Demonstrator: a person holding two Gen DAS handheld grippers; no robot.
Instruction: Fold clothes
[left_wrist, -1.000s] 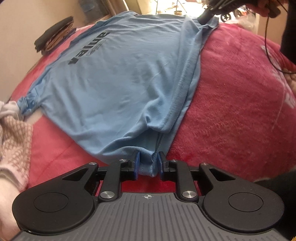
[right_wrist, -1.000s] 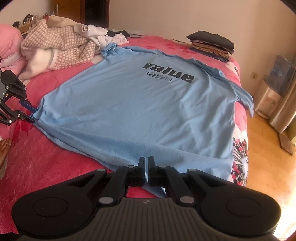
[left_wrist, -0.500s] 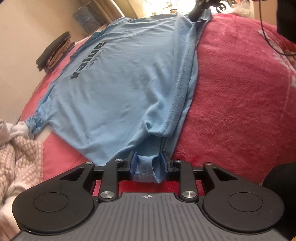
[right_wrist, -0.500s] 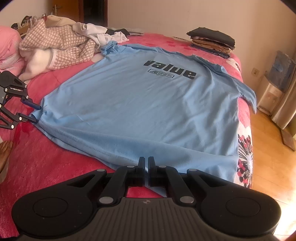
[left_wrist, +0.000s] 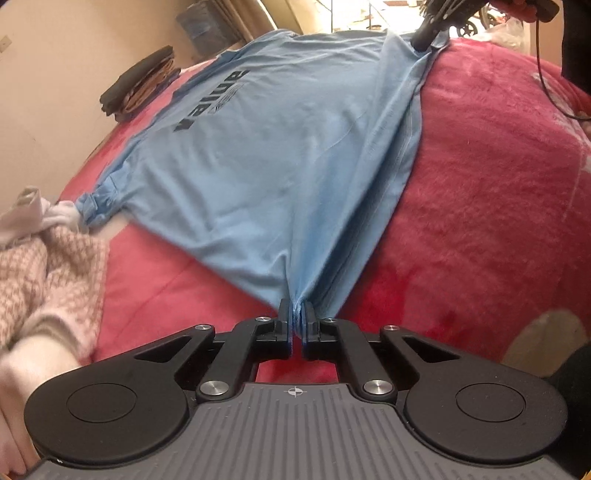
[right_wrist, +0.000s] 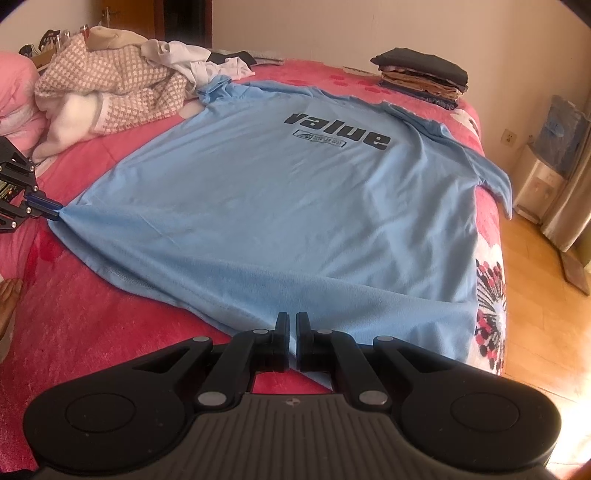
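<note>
Indoors, a bed (right_wrist: 92, 314) under a red fleece blanket filled a room with cream walls and a wooden floor (right_wrist: 535, 280). One light-blue T-shirt (right_wrist: 277, 206) lay spread print-up across it, its long axis running from the hem at the bed's near edge to the collar by the far edge, where one stack of folded clothes (right_wrist: 421, 75) sat in the far right corner. One heap of unfolded laundry (right_wrist: 110, 92) occupied the far left corner. The left gripper (left_wrist: 296, 317) had its jaws pinching one bunched hem corner; the right gripper (right_wrist: 291, 325) had its jaws pressed together on the other.
</note>
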